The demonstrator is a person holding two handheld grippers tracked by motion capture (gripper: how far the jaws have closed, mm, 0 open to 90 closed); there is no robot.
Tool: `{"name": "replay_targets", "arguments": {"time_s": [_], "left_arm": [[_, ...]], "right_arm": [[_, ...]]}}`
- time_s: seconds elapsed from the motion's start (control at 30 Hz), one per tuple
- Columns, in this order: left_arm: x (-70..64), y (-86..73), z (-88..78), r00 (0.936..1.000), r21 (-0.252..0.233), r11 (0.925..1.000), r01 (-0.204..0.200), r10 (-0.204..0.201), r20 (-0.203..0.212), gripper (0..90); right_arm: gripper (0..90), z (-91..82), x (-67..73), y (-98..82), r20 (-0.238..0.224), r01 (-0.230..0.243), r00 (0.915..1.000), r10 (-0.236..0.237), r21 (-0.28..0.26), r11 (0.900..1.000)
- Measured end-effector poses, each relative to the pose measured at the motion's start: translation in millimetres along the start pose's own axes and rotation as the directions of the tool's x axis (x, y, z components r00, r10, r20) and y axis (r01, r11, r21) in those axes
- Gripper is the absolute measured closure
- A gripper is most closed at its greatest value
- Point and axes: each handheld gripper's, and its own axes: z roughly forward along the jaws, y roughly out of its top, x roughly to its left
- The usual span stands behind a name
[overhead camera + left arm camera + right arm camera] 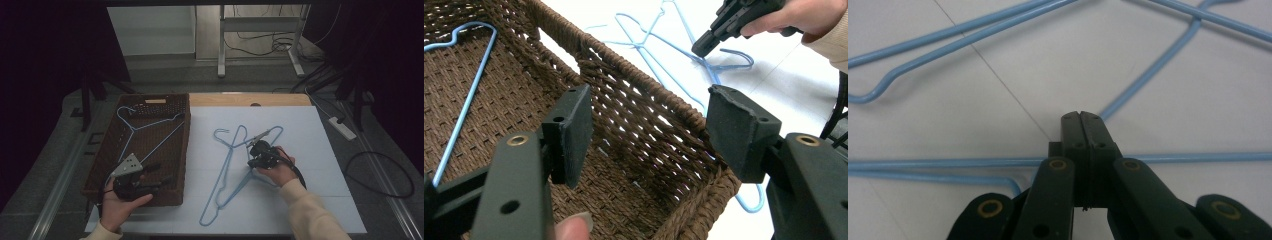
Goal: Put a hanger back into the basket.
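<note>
Overhead, right gripper [258, 148] fingers pinch thin blue wire hangers [227, 165]; left gripper [150, 177] fingers wide over woven basket [170, 145].

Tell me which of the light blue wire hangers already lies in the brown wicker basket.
The single light blue wire hanger on the floor of the brown woven wicker basket, hook toward its far left corner. The other hangers lie overlapping on the white table surface to the basket's right.

A white power strip [342, 128] lies on the floor off the table's far right corner. A black cable [380, 175] loops beside its right edge. A metal frame [260, 35] stands beyond its far edge.
</note>
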Motion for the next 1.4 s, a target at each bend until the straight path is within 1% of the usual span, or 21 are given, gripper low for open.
{"name": "replay_targets", "arguments": {"time_s": [0.1, 0.3, 0.4, 0.47, 0.5, 0.57, 0.67, 0.7, 0.73, 0.8, 0.83, 0.87, 0.9, 0.93, 1.0, 1.03, 1.07, 1.17, 1.3, 1.37, 1.4], "left_arm": [[0.0, 0.0, 0.2, 1.0000, 0.002, 1.0000, 0.000, 0.000, 0.001, 36.4], [0.0, -0.1, 0.5, 1.0000, 0.002, 1.0000, 0.001, -0.001, 0.000, 36.4], [0.0, 0.0, 0.6, 1.0000, 0.000, 1.0000, 0.001, -0.001, 0.000, 36.4], [-0.1, 0.2, 0.3, 1.0000, 0.001, 1.0000, -0.001, 0.001, 0.000, 36.4], [-0.2, 0.3, 0.3, 1.0000, 0.001, 1.0000, -0.001, 0.001, 0.000, 36.4], [-0.1, 0.2, 0.4, 1.0000, -0.001, 1.0000, 0.000, 0.000, 0.000, 36.4], [-0.1, 0.2, 0.1, 1.0000, 0.001, 1.0000, -0.002, 0.002, 0.000, 36.5], [-0.2, 0.2, 0.1, 1.0000, 0.000, 1.0000, -0.001, 0.001, 0.000, 36.5], [-0.1, 0.3, 0.1, 1.0000, -0.001, 1.0000, -0.002, 0.002, 0.000, 36.5], [-0.3, 0.5, -0.5, 1.0000, -0.003, 1.0000, -0.002, 0.002, -0.001, 36.5], [-0.4, 0.7, -1.1, 1.0000, -0.006, 1.0000, -0.002, 0.002, 0.000, 36.5], [-0.3, 0.8, -1.5, 1.0000, -0.006, 1.0000, -0.003, 0.003, 0.000, 36.5], [-0.3, 0.8, -1.9, 1.0000, -0.009, 1.0000, -0.003, 0.003, -0.001, 36.5], [-0.2, 0.8, -2.1, 1.0000, -0.012, 0.9999, -0.002, 0.002, -0.001, 36.5], [0.4, 0.8, -2.3, 1.0000, -0.012, 0.9999, -0.002, 0.002, -0.001, 36.5], [0.8, 0.7, -2.2, 1.0000, -0.012, 0.9999, -0.001, 0.001, -0.001, 36.5], [1.0, 0.8, -2.3, 1.0000, -0.012, 0.9999, -0.001, 0.001, 0.000, 36.5], [1.1, 1.3, -3.1, 1.0000, -0.014, 0.9999, -0.002, 0.002, 0.001, 36.4], [1.2, 1.7, -3.8, 1.0000, -0.019, 0.9998, -0.001, 0.001, 0.001, 36.5], [1.0, 1.6, -3.3, 1.0000, -0.016, 0.9999, -0.002, 0.002, 0.002, 36.5], [1.0, 1.6, -3.1, 1.0000, -0.014, 0.9999, -0.004, 0.004, 0.003, 36.5]], "right_arm": [[89.9, -3.5, 0.0, -7.0, 0.000, -0.012, 0.9999, 0.012, 0.006, 1.000], [89.9, -8.1, 1.9, -20.2, 0.001, -0.015, 0.9999, 0.015, 0.017, 1.000], [89.9, -8.3, 2.0, -22.2, -0.005, -0.009, 0.9999, 0.009, 0.009, 1.000], [89.9, -10.0, 2.6, -19.2, 0.000, -0.003, 1.0000, 0.003, -0.020, 1.000], [89.8, -10.9, 3.1, -16.5, -0.001, 0.001, 1.0000, -0.001, -0.036, 0.999], [89.8, -12.4, 3.3, -7.3, 0.003, 0.027, 0.9996, -0.027, -0.062, 0.998], [89.5, -11.5, 2.6, 5.4, -0.013, 0.041, 0.9990, -0.043, -0.090, 0.995], [86.2, -9.2, 0.9, 14.1, -0.016, 0.045, 0.9988, -0.047, -0.096, 0.994], [82.7, -7.4, 0.0, 18.6, -0.020, 0.045, 0.9987, -0.047, -0.100, 0.994], [73.1, -1.6, -3.1, 31.2, -0.033, 0.043, 0.9984, -0.047, -0.112, 0.993], [68.7, 0.8, -4.1, 35.8, -0.025, 0.045, 0.9985, -0.048, -0.110, 0.993], [61.9, 6.3, -6.8, 44.9, -0.018, 0.048, 0.9986, -0.050, -0.105, 0.993], [58.6, 9.3, -8.6, 49.0, -0.021, 0.043, 0.9987, -0.046, -0.103, 0.994], [57.7, 13.2, -11.0, 53.8, -0.023, 0.038, 0.9989, -0.041, -0.100, 0.994], [56.1, 21.4, -14.6, 61.8, -0.023, 0.048, 0.9985, -0.050, -0.085, 0.995], [54.7, 26.6, -16.1, 65.6, -0.019, 0.044, 0.9988, -0.045, -0.071, 0.997], [53.9, 31.8, -17.1, 68.9, -0.016, 0.046, 0.9988, -0.047, -0.055, 0.997], [54.6, 39.6, -16.9, 73.9, -0.018, 0.051, 0.9985, -0.052, -0.032, 0.998], [61.6, 47.1, -13.0, 77.6, -0.023, 0.074, 0.9970, -0.073, 0.013, 0.997], [63.4, 49.3, -11.6, 78.4, -0.019, 0.080, 0.9967, -0.079, 0.033, 0.996], [67.7, 49.1, -11.4, 79.1, -0.029, 0.081, 0.9963, -0.080, 0.035, 0.996]]}}
